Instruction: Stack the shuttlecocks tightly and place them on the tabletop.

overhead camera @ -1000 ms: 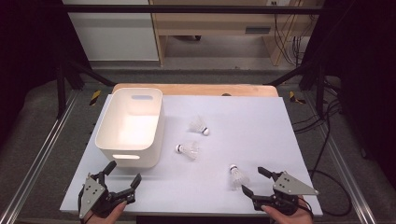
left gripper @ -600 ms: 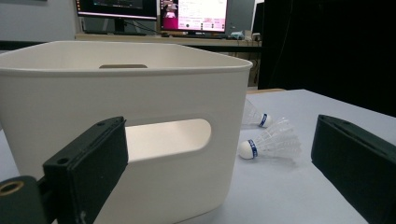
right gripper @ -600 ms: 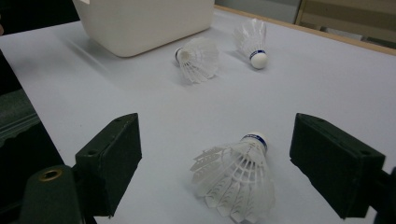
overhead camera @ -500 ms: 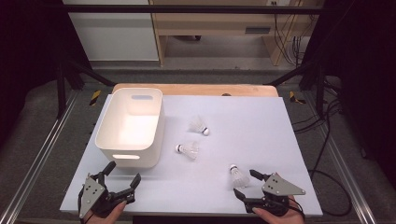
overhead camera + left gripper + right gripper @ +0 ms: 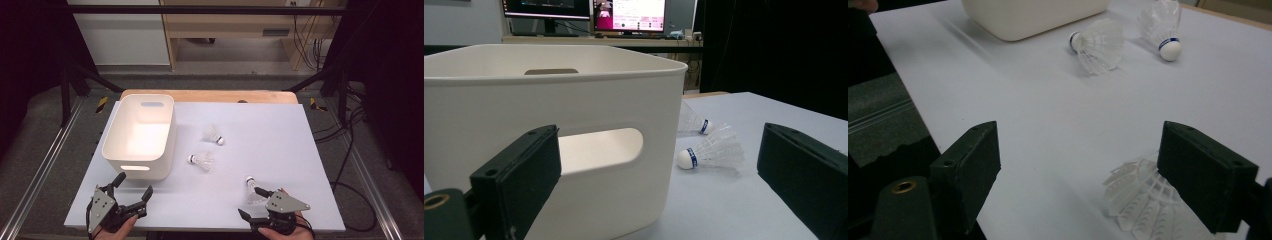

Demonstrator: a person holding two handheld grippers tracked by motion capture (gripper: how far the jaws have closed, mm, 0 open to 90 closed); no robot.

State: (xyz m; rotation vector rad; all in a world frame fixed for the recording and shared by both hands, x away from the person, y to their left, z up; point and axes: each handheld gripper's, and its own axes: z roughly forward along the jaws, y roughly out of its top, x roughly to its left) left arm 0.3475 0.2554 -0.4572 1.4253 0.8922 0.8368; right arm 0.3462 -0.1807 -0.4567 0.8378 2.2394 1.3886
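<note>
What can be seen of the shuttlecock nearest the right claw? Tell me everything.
The shuttlecock is white, with a rounded cork tip and a translucent feathered skirt that looks like plastic. It lies on its side on the table, tip pointing away from the person. The open right claw straddles the skirt; one jaw overlaps it, and contact is unclear.

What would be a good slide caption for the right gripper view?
Open right hand-held gripper closing in on a white shuttlecock lying on the table.
</note>
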